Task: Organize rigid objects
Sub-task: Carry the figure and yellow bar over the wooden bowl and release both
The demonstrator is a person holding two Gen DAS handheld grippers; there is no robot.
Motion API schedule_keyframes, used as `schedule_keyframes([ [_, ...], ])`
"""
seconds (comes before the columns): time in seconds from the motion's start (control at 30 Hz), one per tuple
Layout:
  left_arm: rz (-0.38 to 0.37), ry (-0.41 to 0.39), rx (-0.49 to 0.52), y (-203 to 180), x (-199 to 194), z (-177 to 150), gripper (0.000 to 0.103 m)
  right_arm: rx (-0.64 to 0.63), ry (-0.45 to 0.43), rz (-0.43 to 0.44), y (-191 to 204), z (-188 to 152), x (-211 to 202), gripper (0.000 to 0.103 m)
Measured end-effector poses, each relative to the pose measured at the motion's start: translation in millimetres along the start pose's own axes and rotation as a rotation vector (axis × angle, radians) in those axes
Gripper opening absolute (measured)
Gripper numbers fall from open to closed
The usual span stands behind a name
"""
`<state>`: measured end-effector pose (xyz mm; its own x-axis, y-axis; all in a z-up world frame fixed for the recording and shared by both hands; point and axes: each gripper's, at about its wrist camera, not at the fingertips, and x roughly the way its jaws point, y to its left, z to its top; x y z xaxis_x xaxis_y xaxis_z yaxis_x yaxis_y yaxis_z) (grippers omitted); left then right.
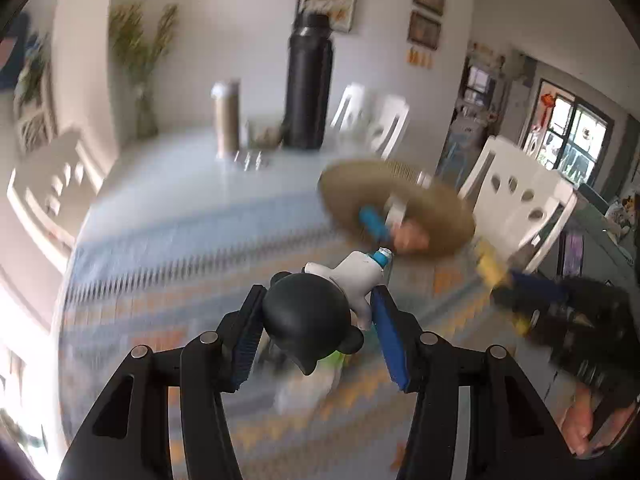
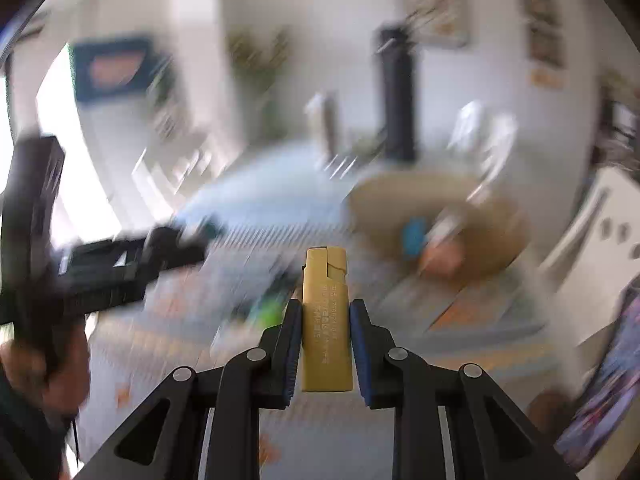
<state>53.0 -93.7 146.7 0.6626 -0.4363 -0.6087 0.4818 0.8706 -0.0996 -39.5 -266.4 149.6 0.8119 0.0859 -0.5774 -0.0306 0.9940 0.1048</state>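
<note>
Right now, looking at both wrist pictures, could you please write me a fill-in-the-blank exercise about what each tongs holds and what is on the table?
1. The left tongs grip a toy figure whose head is ____ in colour.
2. The right tongs are shut on a small ____ box.
3. The round basket already holds a ____ object among others.
4. The tall bottle at the far end of the table stands ____.

Missing words: black; yellow; blue; upright
</note>
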Motion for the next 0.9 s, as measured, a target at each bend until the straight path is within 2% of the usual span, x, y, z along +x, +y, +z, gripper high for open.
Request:
schedule_keyframes([
  [0.1, -0.014, -0.017, -0.017, -10.7, 27.9, 36.6, 0.05, 0.121, -0.083, -0.119, -38.3, 41.1, -0.5, 0.023],
  [0.2, -0.047, 0.0, -0.055, -17.7, 67.1, 55.9, 0.05, 0.242, -0.09, -0.197, -76.6, 62.0, 20.7, 0.023],
  [0.4, -0.056, 0.094, -0.049, -37.9, 142.4, 59.4, 0.05, 0.4, 0.052, -0.223, -128.7, 66.6, 93.5, 0.023],
  [0.57, -0.068, 0.136, -0.048, -46.0, 167.4, 52.2, 0.052, 0.433, 0.106, -0.282, -145.8, 61.5, 116.4, 0.024],
  [0.67, -0.055, 0.123, -0.031, -47.1, 159.4, 51.0, 0.056, 0.452, 0.144, -0.295, -153.1, 61.1, 114.2, 0.033],
  [0.73, -0.062, 0.101, -0.03, -43.1, 144.5, 54.1, 0.057, 0.445, 0.108, -0.299, -152.3, 62.5, 99.7, 0.033],
  [0.77, -0.069, 0.08, -0.028, -39.9, 131.0, 55.9, 0.061, 0.437, 0.094, -0.299, -148.4, 62.6, 92.8, 0.033],
  [0.83, -0.057, 0.012, -0.02, -32.0, 96.3, 57.0, 0.067, 0.404, 0.056, -0.289, -134.4, 64.9, 71.4, 0.037],
  [0.87, -0.045, -0.013, -0.018, -28.8, 82.1, 57.2, 0.068, 0.389, 0.041, -0.281, -126.8, 66.4, 62.4, 0.044],
  [0.9, -0.033, -0.041, -0.019, -23.6, 62.0, 55.8, 0.068, 0.373, 0.024, -0.271, -118.3, 67.4, 53.1, 0.056],
])
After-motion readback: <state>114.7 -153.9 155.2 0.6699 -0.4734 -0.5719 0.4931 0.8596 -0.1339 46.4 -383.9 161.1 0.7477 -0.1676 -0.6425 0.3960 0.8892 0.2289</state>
